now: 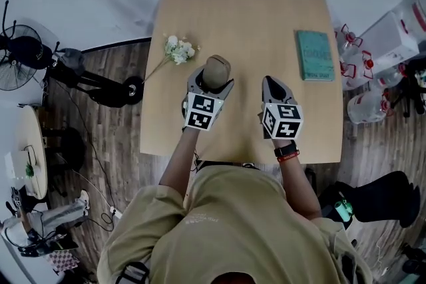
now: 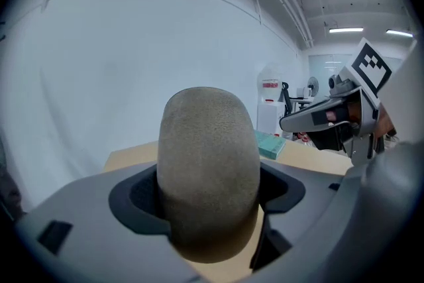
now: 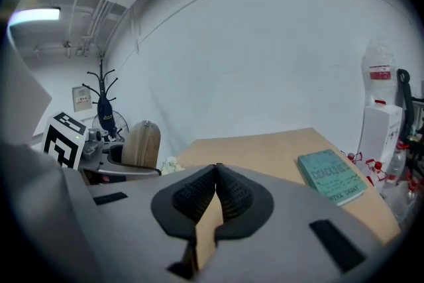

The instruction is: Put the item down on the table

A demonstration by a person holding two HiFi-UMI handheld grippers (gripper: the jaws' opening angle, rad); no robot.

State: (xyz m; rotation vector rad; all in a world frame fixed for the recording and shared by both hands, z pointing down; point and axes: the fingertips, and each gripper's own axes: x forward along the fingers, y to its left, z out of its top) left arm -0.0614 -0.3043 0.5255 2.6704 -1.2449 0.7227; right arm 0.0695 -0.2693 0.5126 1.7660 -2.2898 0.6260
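Observation:
A tan, rounded, rough-skinned item (image 1: 216,71) (image 2: 208,169) is clamped between the jaws of my left gripper (image 1: 212,82) (image 2: 209,192), held above the wooden table (image 1: 246,23) near its middle left. It also shows in the right gripper view as a tan rounded item (image 3: 140,143) at the left. My right gripper (image 1: 273,86) (image 3: 215,194) hovers to the right of it, jaws pressed together with nothing between them.
A teal book (image 1: 315,54) (image 3: 332,177) lies at the table's right side. A small bunch of white flowers (image 1: 178,50) rests at the left edge. Water bottles and a white box (image 1: 383,43) crowd the floor on the right; a fan (image 1: 20,53) stands left.

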